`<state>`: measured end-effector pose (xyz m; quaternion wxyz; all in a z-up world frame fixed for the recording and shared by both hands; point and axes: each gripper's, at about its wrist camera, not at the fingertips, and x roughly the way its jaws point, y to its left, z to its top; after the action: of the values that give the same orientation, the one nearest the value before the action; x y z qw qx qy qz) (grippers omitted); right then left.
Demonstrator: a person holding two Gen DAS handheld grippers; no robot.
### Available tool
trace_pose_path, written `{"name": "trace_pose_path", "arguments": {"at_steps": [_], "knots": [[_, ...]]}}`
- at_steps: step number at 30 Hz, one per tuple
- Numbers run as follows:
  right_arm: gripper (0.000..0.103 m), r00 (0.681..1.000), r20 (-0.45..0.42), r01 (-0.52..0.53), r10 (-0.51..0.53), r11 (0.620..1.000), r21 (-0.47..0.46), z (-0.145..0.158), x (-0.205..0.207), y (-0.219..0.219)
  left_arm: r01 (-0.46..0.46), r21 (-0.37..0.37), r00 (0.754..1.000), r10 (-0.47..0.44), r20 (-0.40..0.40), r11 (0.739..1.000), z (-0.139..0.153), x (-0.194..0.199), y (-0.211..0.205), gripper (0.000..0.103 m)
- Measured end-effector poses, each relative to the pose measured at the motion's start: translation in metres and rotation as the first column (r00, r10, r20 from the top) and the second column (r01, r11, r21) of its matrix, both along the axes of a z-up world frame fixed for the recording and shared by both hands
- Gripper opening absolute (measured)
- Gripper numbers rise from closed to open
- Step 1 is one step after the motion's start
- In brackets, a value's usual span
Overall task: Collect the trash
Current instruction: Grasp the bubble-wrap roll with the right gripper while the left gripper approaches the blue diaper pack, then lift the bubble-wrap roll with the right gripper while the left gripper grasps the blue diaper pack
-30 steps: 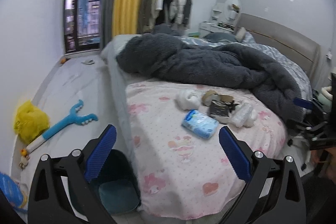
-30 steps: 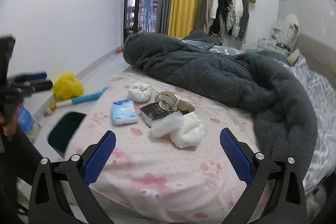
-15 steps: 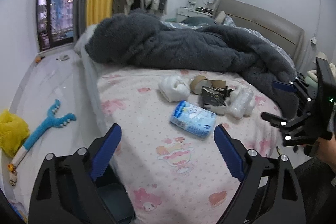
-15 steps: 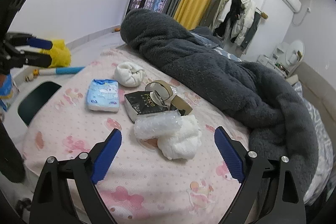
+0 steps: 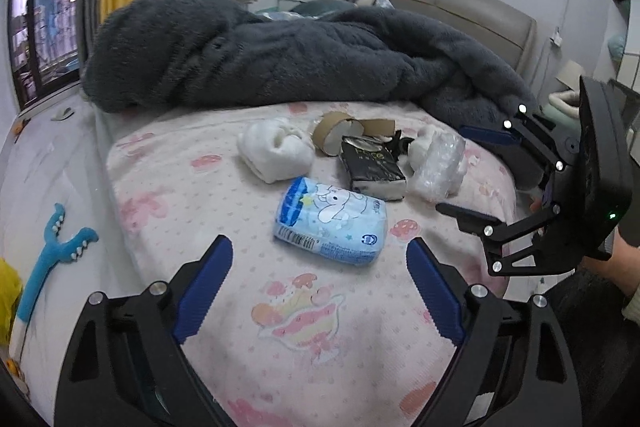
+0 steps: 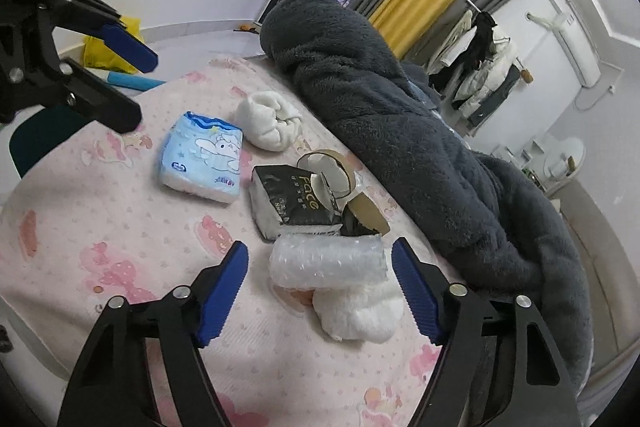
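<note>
Trash [image 6: 326, 263] nearer now — both grippers' fingers [image 6: 222, 293] spread.

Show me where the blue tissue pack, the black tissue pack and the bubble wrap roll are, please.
blue tissue pack [image 5: 331, 223], left wrist view, middle of its printed top face.
black tissue pack [image 6: 290, 199], right wrist view, middle of its black top face.
bubble wrap roll [image 6: 326, 261], right wrist view, middle of its side.
</note>
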<state>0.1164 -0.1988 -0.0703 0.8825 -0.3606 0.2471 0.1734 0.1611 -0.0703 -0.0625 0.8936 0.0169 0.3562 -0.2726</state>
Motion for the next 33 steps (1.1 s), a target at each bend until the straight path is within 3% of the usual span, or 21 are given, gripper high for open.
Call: {"name": "trace_pose_path", "arguments": {"at_steps": [8,16,20,27,33], "knots": [[0.063,1.000,-0.011,0.013,-0.013,1.000,-0.029,-0.008,0.013,0.003,0.064,0.029,0.998,-0.063,-0.025,0.998,-0.016,0.019,-0.013,0.090],[0.060,0.999,-0.045,0.021,-0.020,0.999,0.039,0.001,0.021,-0.002,0.091,0.063,0.995,-0.088,-0.049,0.994,-0.031,0.033,-0.024,0.088],[0.060,0.998,-0.045,0.043,-0.038,0.991,0.124,0.017,0.025,-0.008,0.101,0.057,0.994,-0.099,-0.048,0.993,-0.032,0.035,-0.027,0.085],[0.060,0.994,-0.088,0.091,-0.066,0.943,0.320,0.044,0.035,-0.019,0.103,0.094,0.994,-0.099,-0.049,0.990,-0.035,0.038,-0.035,0.076],[0.060,0.990,-0.128,0.110,-0.061,0.899,0.425,0.054,0.044,-0.017,0.084,0.062,0.996,-0.082,-0.039,0.995,-0.028,0.033,-0.024,0.073]]}}
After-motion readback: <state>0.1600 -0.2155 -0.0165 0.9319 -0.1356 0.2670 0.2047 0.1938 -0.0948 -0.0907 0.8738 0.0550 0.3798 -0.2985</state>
